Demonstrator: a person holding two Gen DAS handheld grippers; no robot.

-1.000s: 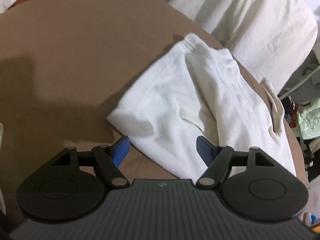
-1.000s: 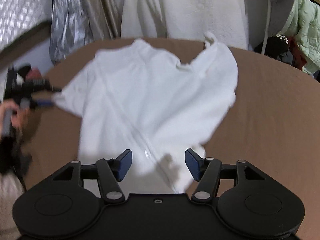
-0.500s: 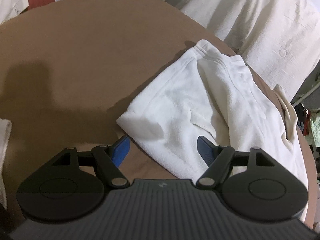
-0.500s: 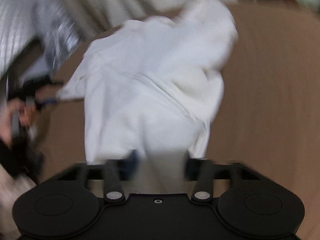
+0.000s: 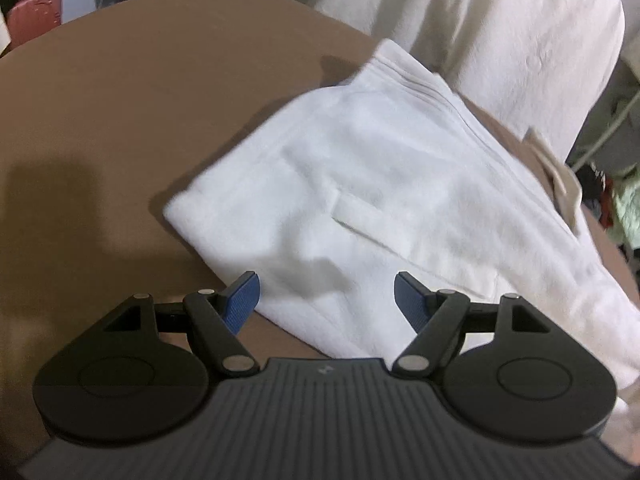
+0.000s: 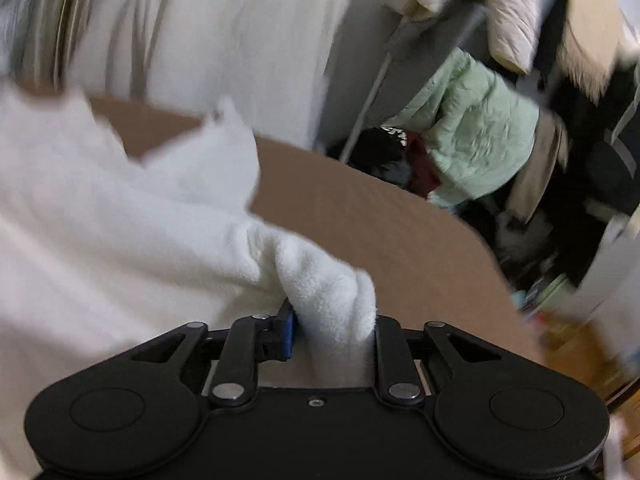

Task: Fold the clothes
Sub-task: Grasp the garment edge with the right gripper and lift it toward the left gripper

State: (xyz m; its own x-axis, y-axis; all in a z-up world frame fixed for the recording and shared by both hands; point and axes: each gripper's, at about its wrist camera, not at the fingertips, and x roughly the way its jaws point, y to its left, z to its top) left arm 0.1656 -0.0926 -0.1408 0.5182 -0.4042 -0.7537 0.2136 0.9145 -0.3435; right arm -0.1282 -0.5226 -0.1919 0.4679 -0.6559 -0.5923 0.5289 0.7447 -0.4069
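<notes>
A white fleece garment lies spread on the brown table. My left gripper is open and empty, its blue pads on either side of the garment's near edge, just above it. In the right wrist view the same garment fills the left side. My right gripper is shut on a bunched fold of it; the fold hides the right pad.
A cream cushion or duvet lies beyond the table's far edge. A pale green jacket and dark clutter sit past the table's right edge. A red box stands at the far left.
My right gripper went from open over the garment to shut on a fold and swung right. The garment now lies flatter and nearer my left gripper, which stays open.
</notes>
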